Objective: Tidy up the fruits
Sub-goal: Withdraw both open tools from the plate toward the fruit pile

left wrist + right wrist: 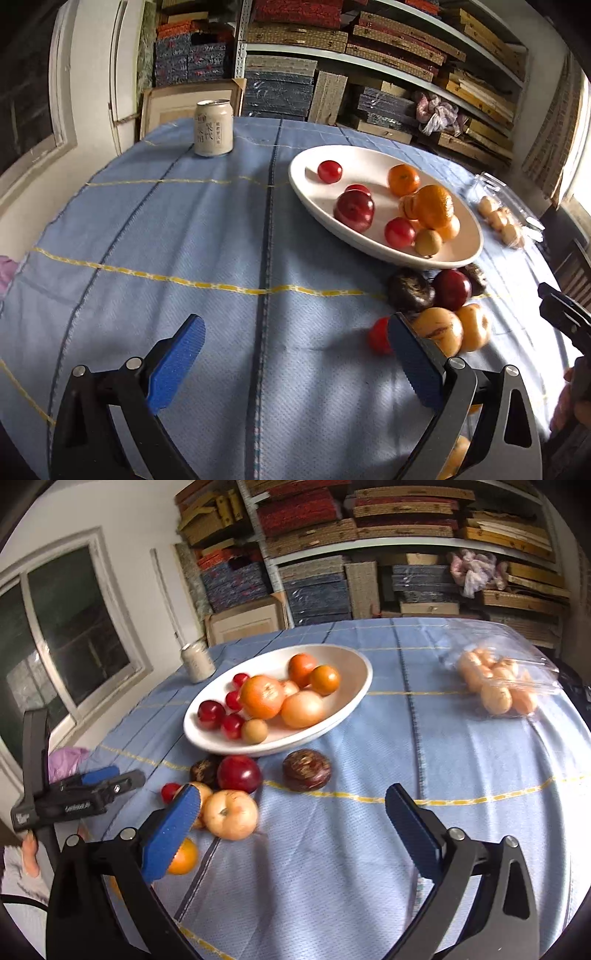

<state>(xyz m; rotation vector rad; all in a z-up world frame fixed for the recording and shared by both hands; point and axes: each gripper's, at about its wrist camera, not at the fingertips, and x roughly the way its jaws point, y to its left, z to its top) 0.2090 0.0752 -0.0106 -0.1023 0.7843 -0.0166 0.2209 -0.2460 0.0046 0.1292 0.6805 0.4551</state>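
A white oval bowl (306, 184) (354, 686) on the blue tablecloth holds oranges, red plums and small tomatoes. In front of it loose fruit lies on the cloth: a red plum (451, 289) (239, 774), dark brown fruits (409, 290) (306, 769), pale yellow fruits (439, 328) (230, 814), a small tomato (377, 336) (170, 791) and an orange (183, 856). My left gripper (295, 363) is open and empty, its right finger beside the tomato. My right gripper (293, 834) is open and empty, just right of the loose pile.
A cream drink can (213, 128) (197, 661) stands at the table's far side. A clear plastic tray of small pale fruits (500, 221) (498, 686) lies right of the bowl. Shelves of stacked boxes fill the wall behind. A window is at the left.
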